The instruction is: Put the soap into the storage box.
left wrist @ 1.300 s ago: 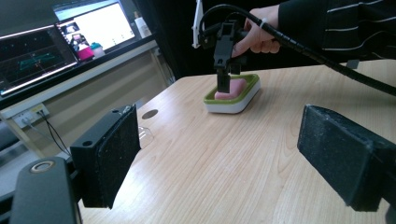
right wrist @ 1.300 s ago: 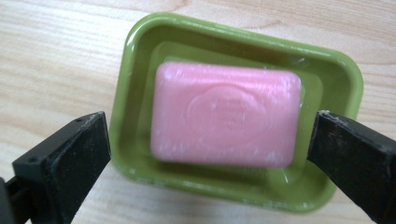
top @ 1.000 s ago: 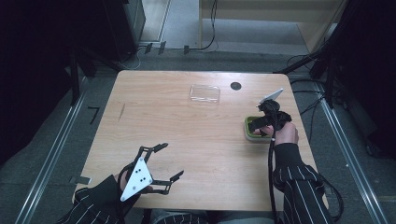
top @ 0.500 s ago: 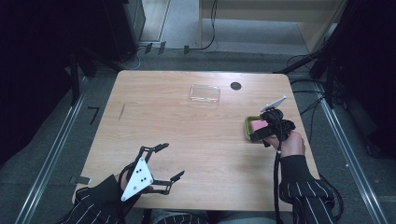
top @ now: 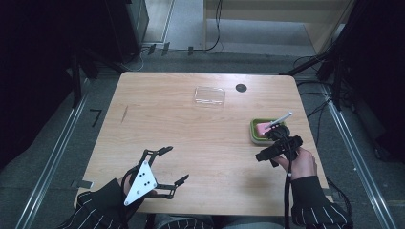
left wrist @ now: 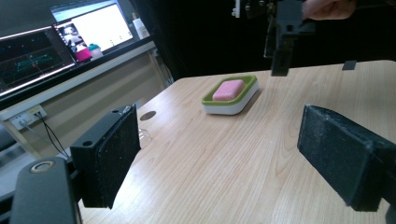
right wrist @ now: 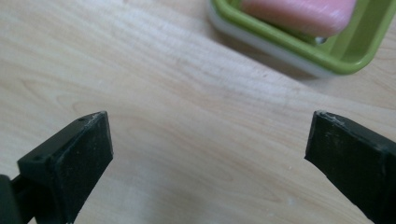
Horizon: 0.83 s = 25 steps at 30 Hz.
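My right tongs (top: 268,151) hang wide open and empty just beside the green-rimmed white plastic soap dish (top: 262,130) near the tabletop's (top: 191,138) right edge. Its pink soap bar (right wrist: 299,14) looks slippery; I'd grip the stiff rim. Left tongs (top: 167,167) are open, empty.

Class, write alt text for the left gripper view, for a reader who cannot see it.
A pink soap bar sits in a green-rimmed white dish on a light wooden table, seen between the two wide-open black jaws of the left hand-held gripper. The right hand-held gripper hangs above the table just beyond the dish, and lit monitors stand on a shelf at the far left.
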Tool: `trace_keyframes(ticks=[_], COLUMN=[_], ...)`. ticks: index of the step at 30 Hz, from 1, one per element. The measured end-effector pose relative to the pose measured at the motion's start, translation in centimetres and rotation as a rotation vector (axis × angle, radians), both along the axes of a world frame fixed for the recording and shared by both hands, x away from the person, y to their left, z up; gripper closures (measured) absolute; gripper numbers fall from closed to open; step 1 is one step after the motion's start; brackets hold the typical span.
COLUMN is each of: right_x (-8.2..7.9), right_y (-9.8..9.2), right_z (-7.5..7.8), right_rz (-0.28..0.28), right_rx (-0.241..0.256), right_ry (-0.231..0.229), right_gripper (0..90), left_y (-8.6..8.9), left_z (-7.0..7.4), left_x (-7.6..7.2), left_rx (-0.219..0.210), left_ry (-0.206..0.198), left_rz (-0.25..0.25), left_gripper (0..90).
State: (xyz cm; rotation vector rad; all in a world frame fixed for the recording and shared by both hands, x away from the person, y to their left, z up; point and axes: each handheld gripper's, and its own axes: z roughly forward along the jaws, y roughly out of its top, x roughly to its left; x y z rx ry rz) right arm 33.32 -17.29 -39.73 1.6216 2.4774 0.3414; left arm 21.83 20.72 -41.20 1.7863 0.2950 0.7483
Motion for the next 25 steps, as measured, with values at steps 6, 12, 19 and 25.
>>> trace_keyframes(ticks=[6,12,19,25], right_x=[-1.9,-3.8,-4.9,-5.2], right_y=[0.2,0.4,0.9,1.1], right_z=[-0.6,-2.4,-3.7,-4.8], right_rz=[0.045,0.071,0.105,0.137], right_rx=[-0.022,-0.048,-0.065,-0.088], right_ry=[0.006,0.040,0.075,0.099], right_gripper=[4.1,5.8,6.7,6.8], left_y=[0.0,0.0,-0.1,-0.1], left_z=[0.0,0.0,0.0,0.0], left_x=[0.0,0.0,0.0,0.0], left_rx=[0.000,-0.001,-0.003,0.002], left_ry=[-0.001,-0.001,-0.001,-0.001], left_rz=[0.000,0.002,0.000,0.001], left_gripper=[13.5,13.6,13.6,13.5])
